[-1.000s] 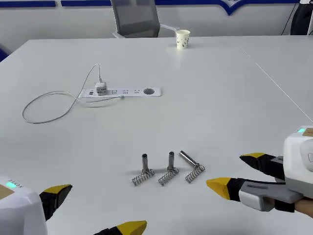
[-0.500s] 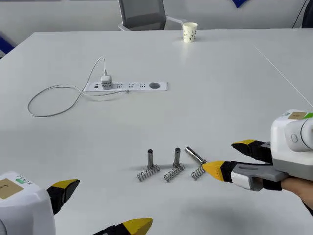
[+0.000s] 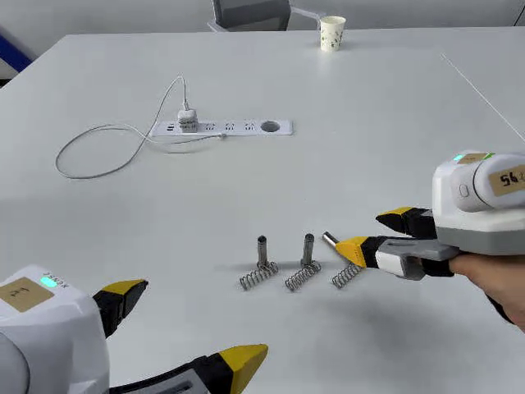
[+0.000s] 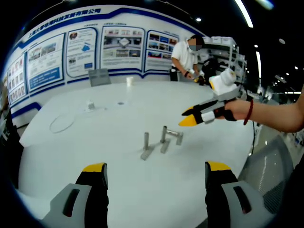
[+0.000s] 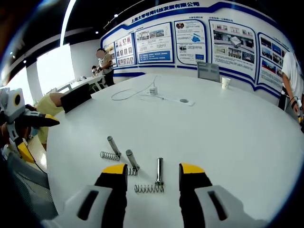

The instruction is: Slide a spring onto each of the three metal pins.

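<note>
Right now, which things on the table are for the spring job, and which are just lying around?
For the job:
left pin, middle pin, right pin
left spring, middle spring, right spring

Just lying about:
power strip
white cable
paper cup
chair

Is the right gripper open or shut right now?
Open: the right gripper has its jaws apart, with a pin and a spring showing in the gap.
</note>
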{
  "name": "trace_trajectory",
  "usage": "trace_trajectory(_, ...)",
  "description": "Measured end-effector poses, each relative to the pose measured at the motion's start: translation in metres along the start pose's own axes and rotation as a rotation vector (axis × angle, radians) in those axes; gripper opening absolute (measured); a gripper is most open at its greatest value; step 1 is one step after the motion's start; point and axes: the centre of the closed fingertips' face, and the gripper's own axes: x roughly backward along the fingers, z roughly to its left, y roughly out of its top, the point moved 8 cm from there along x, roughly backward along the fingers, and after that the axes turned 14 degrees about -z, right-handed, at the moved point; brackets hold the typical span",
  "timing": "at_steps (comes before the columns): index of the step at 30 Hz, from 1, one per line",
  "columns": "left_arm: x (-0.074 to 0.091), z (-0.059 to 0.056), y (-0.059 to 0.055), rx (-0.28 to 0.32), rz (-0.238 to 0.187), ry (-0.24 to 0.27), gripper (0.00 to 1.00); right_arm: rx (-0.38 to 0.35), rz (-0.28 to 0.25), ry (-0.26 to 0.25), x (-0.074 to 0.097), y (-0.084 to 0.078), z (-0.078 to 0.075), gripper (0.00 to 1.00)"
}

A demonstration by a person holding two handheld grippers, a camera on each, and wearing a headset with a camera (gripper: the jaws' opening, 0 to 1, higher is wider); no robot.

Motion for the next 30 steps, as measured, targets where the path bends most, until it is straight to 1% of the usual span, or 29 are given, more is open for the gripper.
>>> trace_trajectory(5, -0.001, 0.0, 0.001, -0.01, -0.007, 0.004, 0.84, -0.004, 0.019, 0.008, -0.014, -0.004, -0.002, 0.39)
trace_trajectory(8, -0.002, 0.001, 0.001, -0.007, -0.009, 0.006, 0.84, 0.004, 0.03, 0.005, -0.022, -0.007, -0.004, 0.36)
trace_trajectory(10, -0.002, 0.001, 0.001, -0.007, -0.006, 0.005, 0.83, -0.001, 0.036, -0.003, -0.026, -0.009, -0.005, 0.34)
trace_trajectory(12, -0.003, 0.001, 0.0, -0.004, -0.003, 0.003, 0.83, 0.01, 0.05, -0.014, -0.031, -0.013, -0.007, 0.31)
trace_trajectory(16, -0.005, 0.001, -0.001, 0.003, 0.001, 0.002, 0.83, -0.003, 0.06, -0.013, -0.039, -0.018, -0.009, 0.3)
trace_trajectory(19, -0.007, 0.0, -0.002, 0.005, 0.003, -0.003, 0.83, 0.005, 0.071, -0.014, -0.044, -0.022, -0.011, 0.28)
trace_trajectory(22, -0.009, -0.001, -0.003, 0.007, 0.006, -0.007, 0.82, -0.012, 0.086, -0.015, -0.049, -0.027, -0.014, 0.26)
trace_trajectory(30, -0.014, 0.0, -0.005, 0.007, 0.01, -0.009, 0.8, -0.023, 0.101, -0.005, -0.058, -0.034, -0.016, 0.21)
